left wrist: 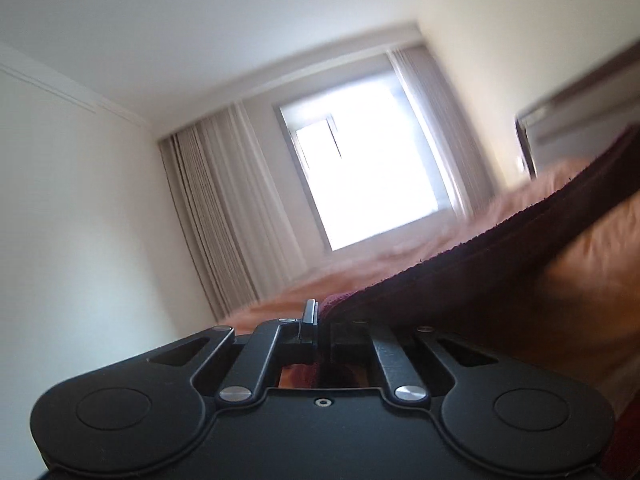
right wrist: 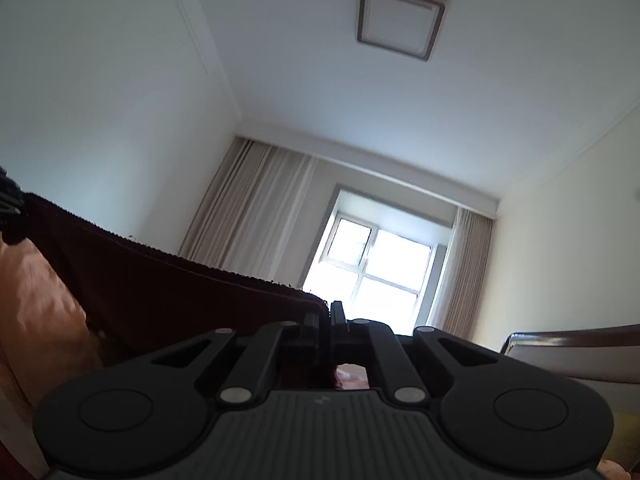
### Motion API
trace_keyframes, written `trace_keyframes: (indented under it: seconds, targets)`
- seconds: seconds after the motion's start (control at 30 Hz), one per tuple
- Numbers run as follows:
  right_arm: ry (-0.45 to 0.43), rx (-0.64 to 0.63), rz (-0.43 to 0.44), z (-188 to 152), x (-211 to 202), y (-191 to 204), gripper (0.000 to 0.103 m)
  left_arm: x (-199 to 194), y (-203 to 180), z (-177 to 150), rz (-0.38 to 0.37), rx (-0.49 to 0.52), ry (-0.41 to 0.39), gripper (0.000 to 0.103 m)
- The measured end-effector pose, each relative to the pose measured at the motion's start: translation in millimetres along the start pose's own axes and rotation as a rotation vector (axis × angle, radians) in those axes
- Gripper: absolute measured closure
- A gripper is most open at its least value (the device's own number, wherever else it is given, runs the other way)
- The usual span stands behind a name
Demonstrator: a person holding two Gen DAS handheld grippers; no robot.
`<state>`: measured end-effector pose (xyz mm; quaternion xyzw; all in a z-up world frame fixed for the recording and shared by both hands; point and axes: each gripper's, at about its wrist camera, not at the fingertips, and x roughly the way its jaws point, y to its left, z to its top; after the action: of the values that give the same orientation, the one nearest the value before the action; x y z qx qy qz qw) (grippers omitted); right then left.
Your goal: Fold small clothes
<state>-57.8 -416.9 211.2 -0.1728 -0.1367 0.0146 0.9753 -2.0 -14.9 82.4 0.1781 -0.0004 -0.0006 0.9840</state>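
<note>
A dark maroon garment point(left wrist: 480, 264) is held up in the air, stretched between my two grippers. My left gripper point(left wrist: 318, 316) is shut on one corner of it, and the cloth runs off to the upper right. In the right wrist view the same garment point(right wrist: 168, 292) hangs to the left, its top edge taut. My right gripper point(right wrist: 325, 316) is shut on its other corner. Both cameras tilt up toward the ceiling. The lower part of the garment is hidden.
An orange bedspread point(left wrist: 592, 264) lies below and behind the cloth, also at the left in the right wrist view point(right wrist: 36, 304). A bright window point(right wrist: 376, 272) with beige curtains point(left wrist: 224, 216) is ahead. A headboard point(right wrist: 576, 352) stands at the right.
</note>
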Motion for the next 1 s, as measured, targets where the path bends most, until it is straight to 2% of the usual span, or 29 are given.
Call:
trace_keyframes:
  seconds: [0.1,0.23,0.43,0.63,0.77,0.9,1.0]
  targets:
    - [-0.028,0.005,-0.006,13.7,-9.3,-7.0,0.098,-15.8,12.1,17.8,0.006,-0.062,-0.042,0.099]
    - [-0.012,0.011,-0.002,12.2,-0.8,-11.3,0.098,-38.0,27.5,39.9,-0.008,-0.151,-0.082,0.099]
    - [0.033,-0.010,-0.002,4.4,45.7,-11.4,0.097,-32.6,32.5,52.7,-0.061,-0.193,-0.072,0.098]
    - [0.070,-0.020,0.011,-7.8,120.5,-11.7,0.097,13.0,27.1,69.6,-0.087,-0.140,-0.058,0.098]
    - [0.153,-0.024,0.039,-28.2,189.1,-10.8,0.097,56.5,23.4,81.6,-0.101,-0.089,-0.037,0.098]
    - [0.249,-0.013,0.074,-61.0,254.7,-6.6,0.097,119.5,17.0,84.2,-0.136,-0.032,0.012,0.097]
    - [0.322,0.004,0.100,-91.2,300.3,3.4,0.097,177.0,17.3,76.2,-0.181,-0.032,0.073,0.097]
